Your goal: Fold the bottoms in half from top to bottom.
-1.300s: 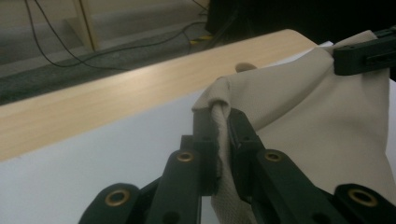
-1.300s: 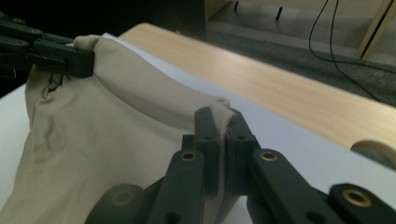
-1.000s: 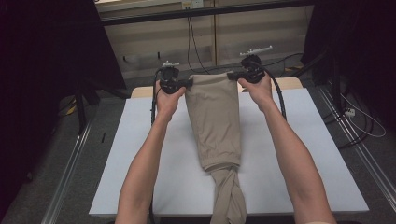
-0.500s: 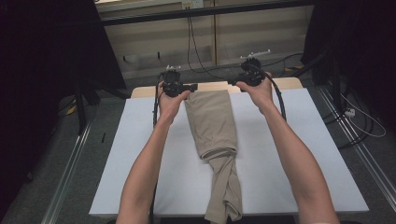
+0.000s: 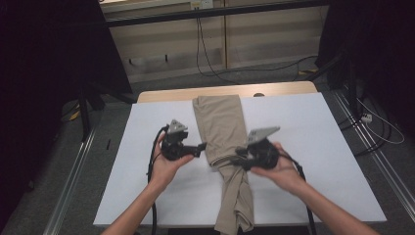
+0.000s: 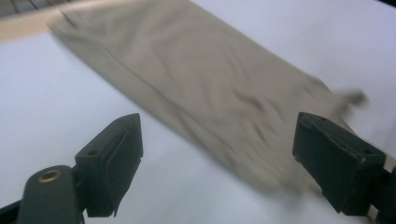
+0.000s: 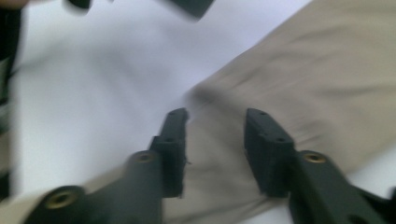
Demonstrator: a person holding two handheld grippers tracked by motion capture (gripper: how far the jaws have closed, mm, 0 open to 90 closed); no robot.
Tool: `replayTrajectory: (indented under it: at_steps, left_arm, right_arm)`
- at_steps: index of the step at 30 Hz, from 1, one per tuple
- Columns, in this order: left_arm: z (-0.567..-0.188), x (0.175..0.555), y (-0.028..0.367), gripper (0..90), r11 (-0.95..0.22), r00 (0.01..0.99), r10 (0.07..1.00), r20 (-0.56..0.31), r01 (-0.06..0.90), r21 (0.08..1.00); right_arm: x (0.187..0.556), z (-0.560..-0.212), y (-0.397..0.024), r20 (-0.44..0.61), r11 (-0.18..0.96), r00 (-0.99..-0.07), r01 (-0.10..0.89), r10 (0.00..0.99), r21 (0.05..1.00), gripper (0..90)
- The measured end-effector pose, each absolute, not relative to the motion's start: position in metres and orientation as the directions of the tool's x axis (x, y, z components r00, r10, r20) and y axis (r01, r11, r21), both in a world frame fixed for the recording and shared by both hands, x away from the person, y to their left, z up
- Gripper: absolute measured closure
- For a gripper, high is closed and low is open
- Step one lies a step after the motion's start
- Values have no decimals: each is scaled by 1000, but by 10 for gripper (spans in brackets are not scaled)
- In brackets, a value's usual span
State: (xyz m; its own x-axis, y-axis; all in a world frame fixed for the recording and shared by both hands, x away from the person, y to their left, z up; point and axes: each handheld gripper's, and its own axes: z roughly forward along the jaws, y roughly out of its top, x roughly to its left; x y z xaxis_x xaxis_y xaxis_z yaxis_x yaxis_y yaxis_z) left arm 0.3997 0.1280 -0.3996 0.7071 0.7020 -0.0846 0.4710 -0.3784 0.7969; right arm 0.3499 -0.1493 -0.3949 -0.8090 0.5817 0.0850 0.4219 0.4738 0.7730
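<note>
A pair of khaki trousers [image 5: 220, 122] lies lengthwise on the white table top [image 5: 303, 127], bunched near the middle, with its lower end hanging over the near edge. My left gripper [image 5: 200, 146] sits just left of the bunched part. Its jaws have just been opening and stand wide apart [image 6: 217, 121], with the cloth [image 6: 196, 70] ahead of them and nothing pinched. My right gripper [image 5: 239, 152] is at the right side of the bunch. Its jaws [image 7: 217, 113] have just been closing; a gap remains between them above the cloth [image 7: 327, 70].
A wooden strip [image 5: 161, 95] runs along the table's far edge. Metal rails [image 5: 73, 196] flank the table on both sides. Cables [image 5: 377, 127] lie on the floor at the right. Bare white surface lies to either side of the trousers.
Both hands came back from the far edge toward the table's middle and sank. The trousers' top end was let go and now lies flat. Both grippers went from shut to open.
</note>
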Motion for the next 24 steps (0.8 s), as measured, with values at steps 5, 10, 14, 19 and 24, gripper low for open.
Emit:
replayTrajectory:
  at_steps: [5, 10, 14, 19, 24]
  left_arm:
    - [-416, 356, 137, 165, -398, 745, 661, -90, 450, 800]
    - [-434, 345, 132, 165, -448, 762, 641, -91, 467, 762]
    - [-435, 346, 126, 167, -451, 779, 622, -85, 444, 774]
    - [-435, 348, 131, 168, -440, 762, 642, -84, 456, 773]
    - [-435, 349, 133, 168, -437, 755, 650, -82, 460, 773]
  right_arm:
    - [300, -422, -125, 114, 546, -887, 372, 448, 751, 678]
    - [286, -435, -104, 74, 616, -923, 310, 378, 724, 575]
    - [279, -448, -99, 21, 660, -934, 269, 358, 701, 528]
    - [272, -445, -107, 12, 670, -928, 278, 372, 688, 788]
    - [275, -434, -120, 71, 620, -910, 333, 407, 711, 889]
